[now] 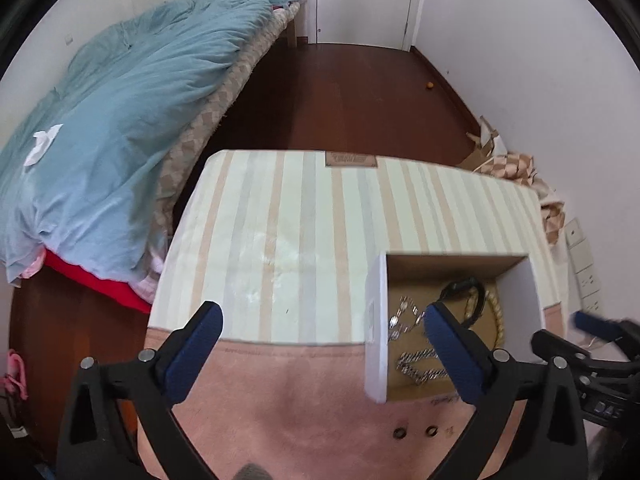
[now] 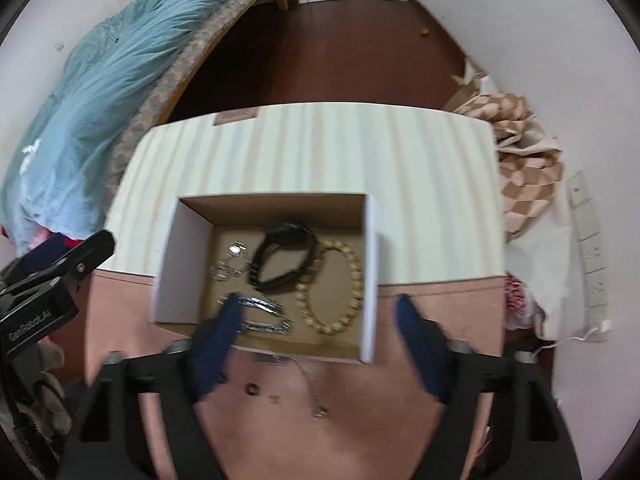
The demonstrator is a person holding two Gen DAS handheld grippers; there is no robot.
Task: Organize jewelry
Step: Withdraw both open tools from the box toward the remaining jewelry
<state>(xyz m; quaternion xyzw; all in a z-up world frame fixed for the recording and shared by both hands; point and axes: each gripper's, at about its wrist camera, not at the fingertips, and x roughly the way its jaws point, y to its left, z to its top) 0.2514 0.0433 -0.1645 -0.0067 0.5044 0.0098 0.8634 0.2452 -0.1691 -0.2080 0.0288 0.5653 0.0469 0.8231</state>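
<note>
Covering the table [image 1: 280, 220], a striped cloth; beyond, bed [image 1: 120, 120] and wooden floor [image 1: 340, 92].

White walls [image 1: 500, 40], dark wood floor [image 1: 340, 92], bed with blue duvet [image 1: 120, 120].

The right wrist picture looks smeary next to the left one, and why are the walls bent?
Right wrist view: motion blur softens the cardboard box, the bead bracelet and the open right gripper. Left wrist view: sharper, the silver chain and open left gripper read crisply. Both views: fisheye lenses curve the walls and darken the corners; soft daylight, faint shadows.
</note>
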